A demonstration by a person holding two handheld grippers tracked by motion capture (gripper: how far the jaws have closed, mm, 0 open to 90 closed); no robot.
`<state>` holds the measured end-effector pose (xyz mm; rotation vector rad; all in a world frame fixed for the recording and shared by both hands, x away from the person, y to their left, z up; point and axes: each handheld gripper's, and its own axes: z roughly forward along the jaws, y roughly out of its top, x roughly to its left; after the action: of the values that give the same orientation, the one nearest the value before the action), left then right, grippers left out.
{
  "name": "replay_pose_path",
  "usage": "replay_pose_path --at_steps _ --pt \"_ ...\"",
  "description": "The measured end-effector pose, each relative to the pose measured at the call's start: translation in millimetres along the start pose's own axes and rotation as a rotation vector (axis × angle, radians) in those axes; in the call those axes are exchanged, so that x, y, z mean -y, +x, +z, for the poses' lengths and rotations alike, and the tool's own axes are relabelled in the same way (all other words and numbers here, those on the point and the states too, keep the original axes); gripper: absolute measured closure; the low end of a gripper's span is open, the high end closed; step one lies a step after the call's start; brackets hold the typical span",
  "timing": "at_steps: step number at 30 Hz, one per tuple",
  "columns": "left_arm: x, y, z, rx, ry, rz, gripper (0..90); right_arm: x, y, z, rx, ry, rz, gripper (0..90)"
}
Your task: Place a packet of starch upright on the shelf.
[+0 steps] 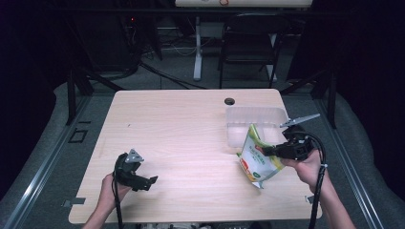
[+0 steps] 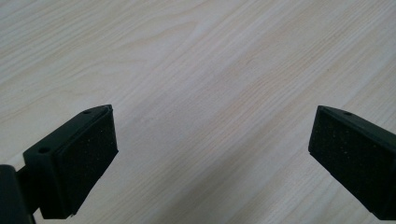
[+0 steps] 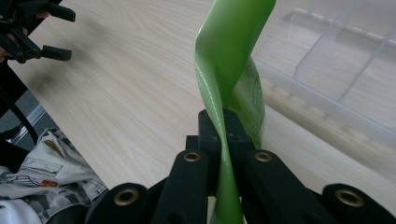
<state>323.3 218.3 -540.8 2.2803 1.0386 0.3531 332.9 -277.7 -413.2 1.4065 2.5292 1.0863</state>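
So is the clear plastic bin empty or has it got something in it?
Empty, as far as shows: the clear bin has bare walls and floor; the green pouch is outside it, in the right gripper.

Pale wood-grain table (image 1: 181,133), rectangular with rounded corners. 1 round dark cable hole (image 1: 229,101) near the far edge, right of centre. 1 clear plastic container (image 1: 255,125) resting directly on the far right part, just near of that hole.
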Motion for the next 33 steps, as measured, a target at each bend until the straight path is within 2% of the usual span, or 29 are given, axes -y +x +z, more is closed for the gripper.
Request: replay_pose_path --at_steps 16,28,33 --pt "-0.6 -0.7 -0.3 -0.007 -0.008 0.005 1.2 -27.8 -15.7 -47.9 0.108 -0.073 0.008 89.1" --pt "-0.9 -1.2 0.0 -0.004 -0.009 0.007 1.2 -44.3 -33.2 -55.3 0.155 -0.127 0.056 89.1" --pt "-0.7 -0.6 -0.3 -0.008 -0.011 0.005 1.2 -49.3 -37.0 -56.0 0.178 -0.128 0.055 89.1"
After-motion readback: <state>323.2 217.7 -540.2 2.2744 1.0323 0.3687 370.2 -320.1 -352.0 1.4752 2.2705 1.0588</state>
